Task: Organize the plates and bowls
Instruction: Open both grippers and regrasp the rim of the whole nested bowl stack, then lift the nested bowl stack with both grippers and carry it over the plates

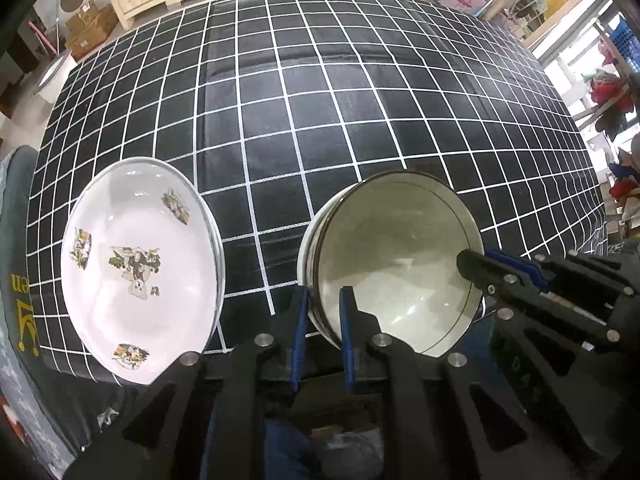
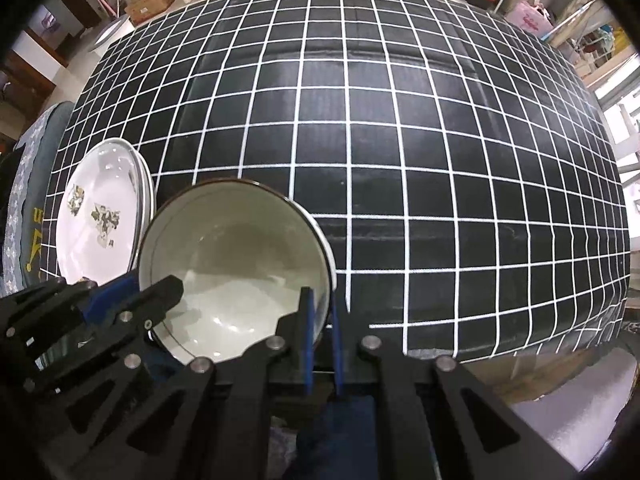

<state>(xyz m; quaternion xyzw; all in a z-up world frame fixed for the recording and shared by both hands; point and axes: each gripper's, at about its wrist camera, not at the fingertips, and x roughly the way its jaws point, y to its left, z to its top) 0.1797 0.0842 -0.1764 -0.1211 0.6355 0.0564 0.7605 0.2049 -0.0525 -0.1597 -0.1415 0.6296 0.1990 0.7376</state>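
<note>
A stack of pale bowls (image 1: 392,264) with dark rim lines sits at the near edge of the checked table. My left gripper (image 1: 324,300) is shut on the stack's left rim. My right gripper (image 2: 322,304) is shut on its right rim, and it also shows in the left wrist view (image 1: 476,270). The bowls (image 2: 236,264) fill the lower middle of the right wrist view, with my left gripper (image 2: 160,292) at their left rim. A stack of white floral plates (image 1: 140,264) lies to the left of the bowls, also visible in the right wrist view (image 2: 100,216).
The black tablecloth with a white grid (image 1: 320,100) stretches far ahead and to the right (image 2: 400,140). A chair with grey fabric (image 1: 16,240) stands at the table's left. Shelves and boxes line the room beyond the table.
</note>
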